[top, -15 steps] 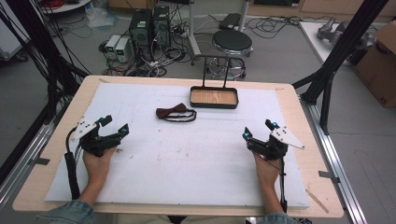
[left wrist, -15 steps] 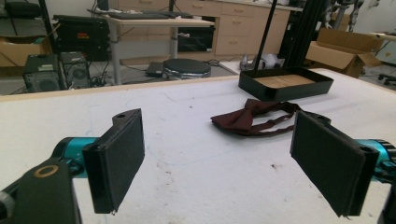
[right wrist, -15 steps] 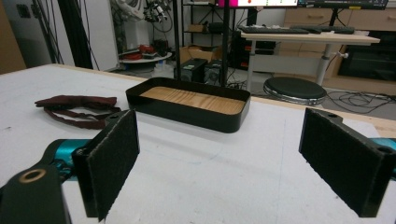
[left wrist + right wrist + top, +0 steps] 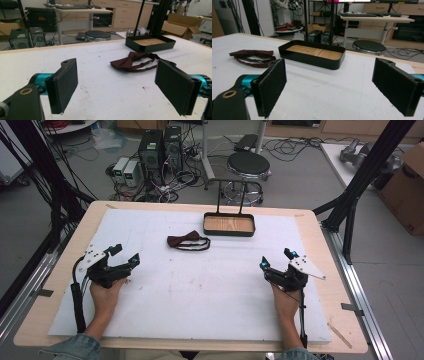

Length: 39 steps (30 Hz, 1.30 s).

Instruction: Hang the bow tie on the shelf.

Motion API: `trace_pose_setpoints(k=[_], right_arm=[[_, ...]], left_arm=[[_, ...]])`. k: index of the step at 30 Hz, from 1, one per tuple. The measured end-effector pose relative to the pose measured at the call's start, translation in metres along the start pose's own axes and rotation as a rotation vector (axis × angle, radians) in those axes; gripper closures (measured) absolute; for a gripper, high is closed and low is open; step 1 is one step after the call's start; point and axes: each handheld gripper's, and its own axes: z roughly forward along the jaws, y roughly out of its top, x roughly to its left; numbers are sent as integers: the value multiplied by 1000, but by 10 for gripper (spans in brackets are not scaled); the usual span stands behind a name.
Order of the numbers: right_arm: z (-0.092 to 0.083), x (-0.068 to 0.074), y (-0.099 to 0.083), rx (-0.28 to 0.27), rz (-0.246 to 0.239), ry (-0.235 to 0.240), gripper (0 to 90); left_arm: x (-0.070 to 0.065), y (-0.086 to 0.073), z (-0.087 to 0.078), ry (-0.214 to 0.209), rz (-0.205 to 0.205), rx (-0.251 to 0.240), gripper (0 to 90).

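Observation:
A dark red bow tie (image 4: 187, 241) with its strap lies flat on the white table cover, left of centre and toward the far side. Behind it to the right stands a black tray (image 4: 229, 224) with a wooden bottom and nothing in it. My left gripper (image 4: 124, 256) rests low at the left of the table, jaws wide open and empty. In the left gripper view the bow tie (image 4: 132, 62) lies ahead, right of centre, beyond the gripper (image 4: 117, 86). My right gripper (image 4: 277, 260) is at the right, also open and empty. The right gripper view has the tray (image 4: 312, 56) ahead and the bow tie (image 4: 253, 58) at left.
The white cover (image 4: 200, 290) spans most of the wooden tabletop (image 4: 330, 290). Black frame posts (image 4: 360, 175) rise at the table's far corners. A round stool (image 4: 248, 167) and computer cases (image 4: 160, 150) stand on the floor behind the table.

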Motion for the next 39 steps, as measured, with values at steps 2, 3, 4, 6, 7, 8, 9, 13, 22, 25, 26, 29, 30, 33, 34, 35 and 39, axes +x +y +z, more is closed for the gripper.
trace_pose_setpoints(k=[2,3,4,6,7,8,9,13,22,25,26,29,30,33,34,35,39], right_arm=[[0,0,0,0,0,5,115],[0,0,0,0,-1,5,115],[0,0,0,0,-1,5,115],[1,0,0,-1,-2,5,115],[0,0,0,2,4,3,115],[1,0,0,2,7,4,115],[1,-1,0,-3,2,4,115],[1,-2,-1,-1,5,2,115],[1,-2,-1,5,7,-2,115],[1,-2,-1,5,8,-3,115],[1,-2,-1,5,6,-3,115],[1,-2,-1,6,6,-4,115],[1,-2,-1,6,6,-4,115],[2,-1,-1,7,9,-5,115],[2,-1,-1,7,8,-6,115],[2,-1,-1,7,8,-6,115],[2,-1,-1,9,10,-5,115]], left_arm=[[0,0,0,-3,-2,1,190],[0,0,0,-3,-3,3,190],[0,0,0,-3,-5,8,190],[0,-1,1,-9,-10,14,204],[0,-1,1,-13,-12,13,204],[-1,-1,1,-16,-6,15,205],[-1,-1,1,-16,-6,15,206],[-2,-1,1,-22,-3,16,210],[-1,2,4,-34,0,26,220],[-1,12,7,-43,15,29,214],[-2,16,8,-52,14,28,210],[-2,22,11,-70,27,17,208],[-2,24,12,-74,29,22,208],[0,30,21,-116,38,69,208],[0,30,21,-116,38,69,209],[0,32,23,-120,41,73,209],[2,38,32,-141,57,83,278]])
